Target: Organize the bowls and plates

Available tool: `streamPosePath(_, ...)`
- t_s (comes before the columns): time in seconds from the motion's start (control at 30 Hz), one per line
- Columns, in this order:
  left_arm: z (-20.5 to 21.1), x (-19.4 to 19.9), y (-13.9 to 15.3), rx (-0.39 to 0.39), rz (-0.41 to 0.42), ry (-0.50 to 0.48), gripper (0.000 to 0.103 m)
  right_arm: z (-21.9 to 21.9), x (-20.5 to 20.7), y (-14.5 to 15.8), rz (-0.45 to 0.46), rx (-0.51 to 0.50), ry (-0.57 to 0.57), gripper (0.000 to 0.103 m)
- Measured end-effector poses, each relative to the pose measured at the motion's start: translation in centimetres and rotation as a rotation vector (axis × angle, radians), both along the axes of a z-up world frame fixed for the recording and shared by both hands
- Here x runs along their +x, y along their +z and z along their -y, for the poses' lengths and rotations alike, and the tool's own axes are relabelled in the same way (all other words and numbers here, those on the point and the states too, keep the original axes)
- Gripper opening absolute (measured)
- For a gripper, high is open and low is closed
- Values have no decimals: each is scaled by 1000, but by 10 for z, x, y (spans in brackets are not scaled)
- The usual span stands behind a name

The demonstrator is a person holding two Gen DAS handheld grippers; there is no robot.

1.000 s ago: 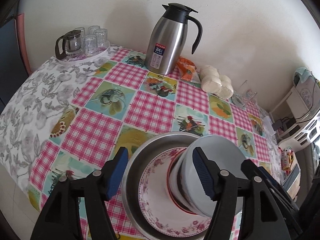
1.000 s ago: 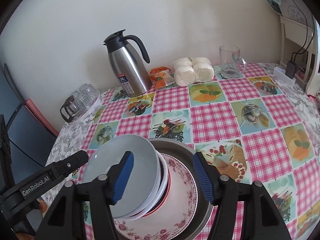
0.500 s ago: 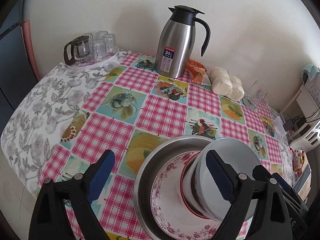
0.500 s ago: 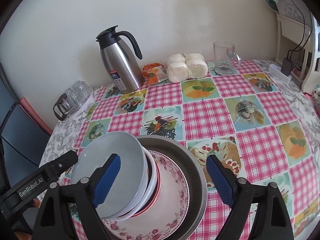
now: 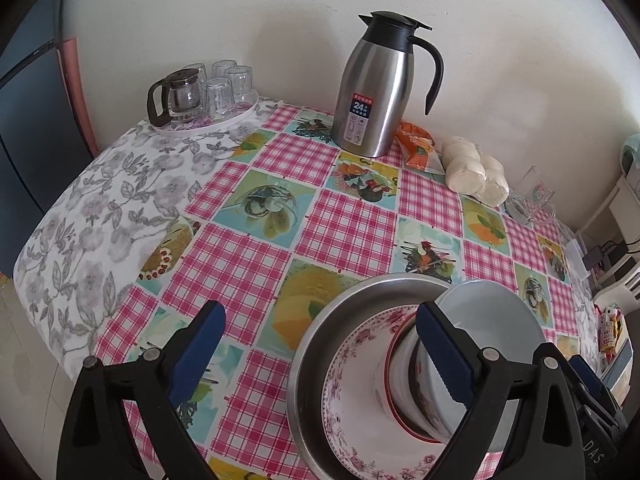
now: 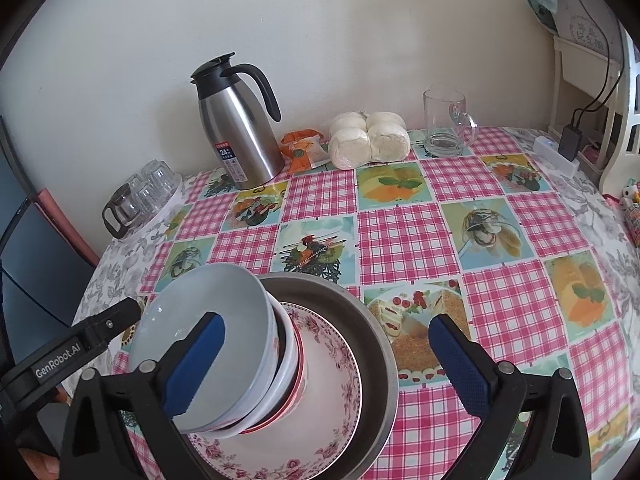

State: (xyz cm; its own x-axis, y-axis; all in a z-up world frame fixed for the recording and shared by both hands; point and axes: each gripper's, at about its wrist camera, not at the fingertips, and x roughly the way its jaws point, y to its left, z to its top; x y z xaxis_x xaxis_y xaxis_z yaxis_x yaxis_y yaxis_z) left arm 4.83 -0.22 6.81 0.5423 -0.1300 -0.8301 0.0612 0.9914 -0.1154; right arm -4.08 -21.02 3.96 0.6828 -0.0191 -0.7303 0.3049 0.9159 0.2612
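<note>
A wide steel pan [image 5: 340, 300] [image 6: 372, 328] sits at the near edge of the checked tablecloth. In it lies a floral plate [image 5: 352, 400] [image 6: 328, 400], and on that a leaning stack of bowls topped by a white bowl [image 5: 492, 312] [image 6: 216, 292]. My left gripper [image 5: 320, 356] hovers over the pan's left side with its jaws opening. Its right finger is in front of the bowl stack and its pads press on nothing. My right gripper [image 6: 328, 364] straddles the plate with its jaws opening, its left finger in front of the white bowl and gripping nothing.
A steel thermos jug [image 5: 376, 92] stands at the back by the wall. A tray of glasses with a small teapot [image 5: 204, 96] is at the back left. An orange packet [image 6: 304, 152], bagged buns [image 6: 368, 140] and a glass mug [image 6: 446, 124] line the back.
Both grippers' jaws have spread much wider. The left wrist view has swung a little. The pan, plate and bowls have not moved.
</note>
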Motion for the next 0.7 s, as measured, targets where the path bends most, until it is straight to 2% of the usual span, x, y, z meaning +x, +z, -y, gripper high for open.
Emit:
streamPosePath(0.27, 0, 0, -1, -3, -28, 20, 96, 3, -2, 2, 5, -9, -2, 103)
streamPosePath(0.7, -3, -17, 14, -17, 67, 34, 96, 9, -20, 5, 43, 1, -18, 103)
